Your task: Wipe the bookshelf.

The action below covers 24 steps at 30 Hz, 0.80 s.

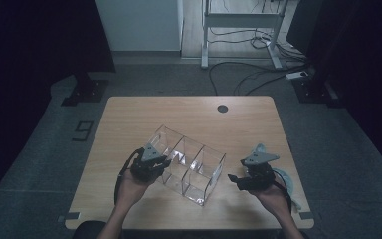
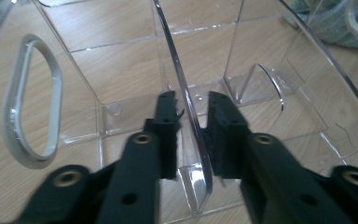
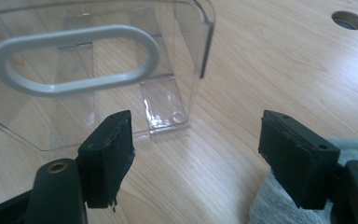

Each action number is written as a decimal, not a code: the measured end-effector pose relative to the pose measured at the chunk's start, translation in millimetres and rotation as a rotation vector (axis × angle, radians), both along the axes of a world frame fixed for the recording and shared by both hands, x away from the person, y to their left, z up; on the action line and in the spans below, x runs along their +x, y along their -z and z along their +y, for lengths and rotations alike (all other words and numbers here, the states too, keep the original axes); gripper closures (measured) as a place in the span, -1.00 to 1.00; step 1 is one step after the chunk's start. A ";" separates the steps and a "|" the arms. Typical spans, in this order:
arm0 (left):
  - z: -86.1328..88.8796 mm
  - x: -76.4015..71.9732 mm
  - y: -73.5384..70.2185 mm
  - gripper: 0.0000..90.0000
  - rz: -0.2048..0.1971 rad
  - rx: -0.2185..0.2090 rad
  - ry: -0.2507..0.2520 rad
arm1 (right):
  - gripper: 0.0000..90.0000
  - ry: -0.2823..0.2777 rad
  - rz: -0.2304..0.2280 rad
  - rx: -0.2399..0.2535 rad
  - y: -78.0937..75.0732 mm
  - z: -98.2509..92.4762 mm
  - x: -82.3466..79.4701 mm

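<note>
The clear plastic three-compartment organizer [image 1: 190, 164] lies tilted mid-counter. The left gripper [image 2: 192, 135] has its jaws clamped on an inner divider wall; the right gripper [image 3: 196, 158], jaws apart, waits near the right end. The step looks like securing it; next, probably, lifting or wiping with the green cloth [image 3: 279, 205].

1. The organizer [image 1: 191, 164] is clear, glossy, smooth plastic, with a matt grey plastic ring [image 3: 74, 58] around its handle opening.
2. The table [image 1: 189, 112] is light wood with a fine grain and a smooth, slightly shiny finish.
3. The cloth [image 3: 279, 205] is pale green and fuzzy.
4. The gripper pads [image 3: 109, 154] are matt black and roughly textured.
5. The floor [image 1: 353, 164] looks like rough grey carpet.
</note>
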<state>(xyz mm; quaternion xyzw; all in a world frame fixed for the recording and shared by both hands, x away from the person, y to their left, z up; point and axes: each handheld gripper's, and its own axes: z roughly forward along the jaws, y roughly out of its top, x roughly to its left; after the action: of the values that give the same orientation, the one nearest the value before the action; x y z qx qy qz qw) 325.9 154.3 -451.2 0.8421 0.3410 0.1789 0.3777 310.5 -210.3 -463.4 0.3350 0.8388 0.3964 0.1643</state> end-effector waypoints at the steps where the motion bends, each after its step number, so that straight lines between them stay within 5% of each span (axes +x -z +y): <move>1: -0.1 0.1 0.2 0.76 0.000 0.001 0.000 | -0.44 -0.003 0.000 0.002 -0.4 1.3 -0.3; 24: -4.9 6.1 4.5 0.89 -0.001 -0.032 0.041 | -0.38 -0.147 -0.053 0.031 -11.6 20.2 -10.1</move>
<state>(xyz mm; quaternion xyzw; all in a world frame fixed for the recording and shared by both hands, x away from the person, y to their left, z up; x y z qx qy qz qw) 332.0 149.4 -455.6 0.8427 0.3261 0.1660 0.3948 300.4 -190.1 -451.8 0.2644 0.8503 0.4290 0.1516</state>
